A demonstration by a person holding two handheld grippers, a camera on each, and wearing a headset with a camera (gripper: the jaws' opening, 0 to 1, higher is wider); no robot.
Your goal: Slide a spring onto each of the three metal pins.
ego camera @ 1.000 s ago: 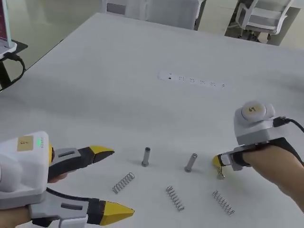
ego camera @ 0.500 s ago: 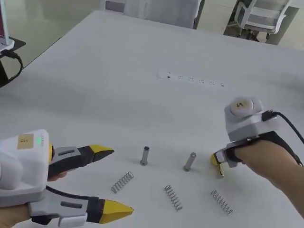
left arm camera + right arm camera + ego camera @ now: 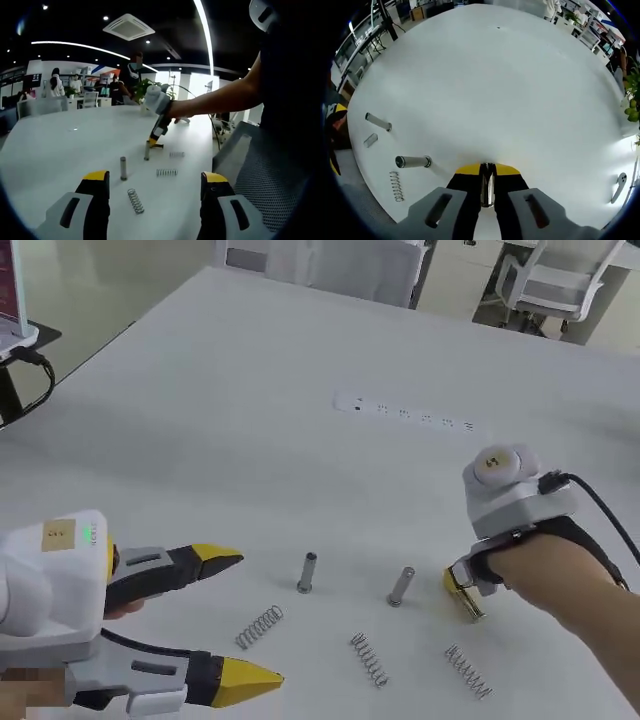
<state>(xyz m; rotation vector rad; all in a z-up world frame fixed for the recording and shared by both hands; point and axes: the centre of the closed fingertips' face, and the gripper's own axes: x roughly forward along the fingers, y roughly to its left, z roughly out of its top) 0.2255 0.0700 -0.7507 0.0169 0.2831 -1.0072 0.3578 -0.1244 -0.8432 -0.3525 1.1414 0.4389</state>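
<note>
The table (image 3: 250,370) is seen in plain white. On the table, every pin (image 3: 307,571) and spring (image 3: 260,625) is shown in silver-grey. The fingers (image 3: 215,558) of the left gripper (image 3: 260,618) are tipped yellow over black; its body is coloured white. The right gripper (image 3: 465,592) is coloured alike.

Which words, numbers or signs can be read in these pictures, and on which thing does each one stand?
No text can be read for certain.
On the left gripper, a yellow sticker: one dark mark, too blurred to read.
On top of the right gripper, a round yellow sticker: one mark, perhaps "S" or "5", too blurred to tell.
On the table, a power strip: no legible print.
</note>
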